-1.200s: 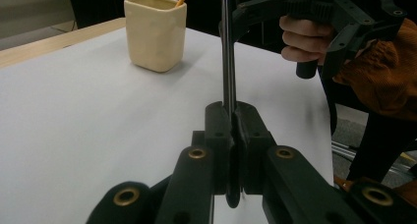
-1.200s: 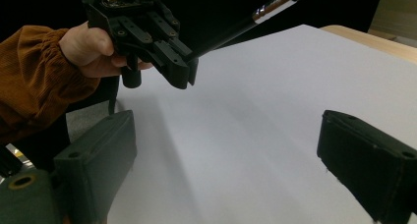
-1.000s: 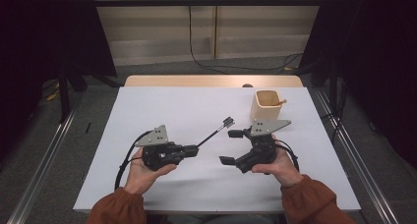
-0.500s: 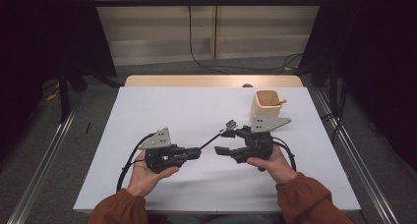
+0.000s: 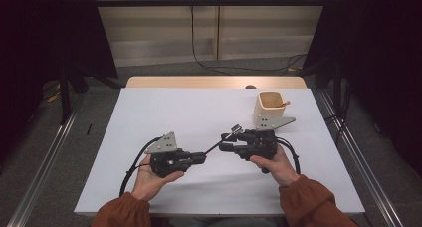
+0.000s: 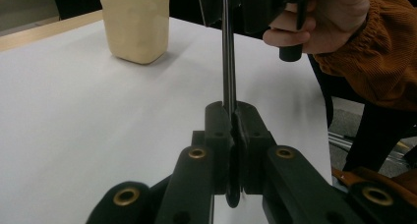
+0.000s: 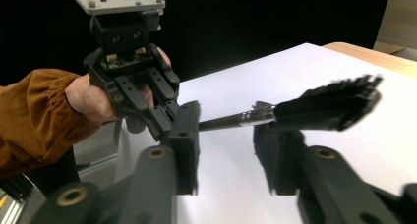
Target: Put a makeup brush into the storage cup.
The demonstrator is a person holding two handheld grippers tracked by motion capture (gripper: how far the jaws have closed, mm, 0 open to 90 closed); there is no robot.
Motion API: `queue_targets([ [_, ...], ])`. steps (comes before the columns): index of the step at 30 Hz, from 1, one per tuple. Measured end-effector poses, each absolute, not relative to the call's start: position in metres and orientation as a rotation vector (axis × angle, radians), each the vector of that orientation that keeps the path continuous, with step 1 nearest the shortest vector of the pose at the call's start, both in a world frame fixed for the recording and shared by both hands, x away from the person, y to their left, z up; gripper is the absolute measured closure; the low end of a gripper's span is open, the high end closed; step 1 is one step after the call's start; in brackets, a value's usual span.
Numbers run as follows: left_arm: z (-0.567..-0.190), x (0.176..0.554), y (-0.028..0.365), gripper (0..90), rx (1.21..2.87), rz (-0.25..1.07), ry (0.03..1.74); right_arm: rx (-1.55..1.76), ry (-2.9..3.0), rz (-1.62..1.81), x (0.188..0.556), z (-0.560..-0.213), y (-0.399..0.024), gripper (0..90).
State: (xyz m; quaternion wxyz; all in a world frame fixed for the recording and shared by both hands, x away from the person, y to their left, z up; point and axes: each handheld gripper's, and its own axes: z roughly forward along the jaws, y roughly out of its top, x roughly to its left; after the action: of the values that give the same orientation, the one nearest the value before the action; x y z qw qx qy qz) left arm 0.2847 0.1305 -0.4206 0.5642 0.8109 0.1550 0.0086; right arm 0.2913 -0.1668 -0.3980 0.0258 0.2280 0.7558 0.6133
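- Left gripper (image 5: 199,158), near the front edge of the table (image 5: 149,112), is clenching the thin handle end of a small black brush (image 7: 295,111); in the left gripper view the shaft (image 6: 228,62) is running straight out from between the pressed pads
- Brush is hanging in the air above the middle of the white sheet, bristle head (image 5: 236,129) pointing toward the right gripper (image 5: 225,141)
- Right gripper's jaws have just been closing, with the brush between them; in the right gripper view a gap is showing on both sides of the ferrule (image 7: 251,117), so the pads are not pressing yet
- Cream square cup (image 5: 269,109) is standing toward the right far corner of the table, a wooden stick (image 5: 283,104) leaning in it, well apart from the brush
- Step in hand, as judged: handing the brush over from left to right
- To do it well: be keeping the left grip firm and still until the right pads are seated on the ferrule or shaft, not on the bristles; be centring the shaft between the pads; only then be easing the left jaws off, so the brush is not dropping onto the table
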Motion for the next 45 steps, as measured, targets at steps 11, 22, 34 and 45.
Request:
queue_targets([
  [11,-0.425,0.286,0.125,85.6,1.932,0.022,0.361,0.723,2.318,1.941,0.292,-0.398,-0.168,76.6],
  [22,-0.427,0.286,0.121,85.6,1.956,0.042,0.341,0.739,2.325,1.980,0.292,-0.397,-0.168,78.6],
  [34,-0.428,0.284,0.117,85.7,1.958,0.045,0.329,0.756,2.335,2.041,0.294,-0.398,-0.165,81.7],
  [45,-0.432,0.285,0.115,84.0,1.968,0.048,0.338,0.749,2.349,2.069,0.292,-0.396,-0.160,85.9],
])
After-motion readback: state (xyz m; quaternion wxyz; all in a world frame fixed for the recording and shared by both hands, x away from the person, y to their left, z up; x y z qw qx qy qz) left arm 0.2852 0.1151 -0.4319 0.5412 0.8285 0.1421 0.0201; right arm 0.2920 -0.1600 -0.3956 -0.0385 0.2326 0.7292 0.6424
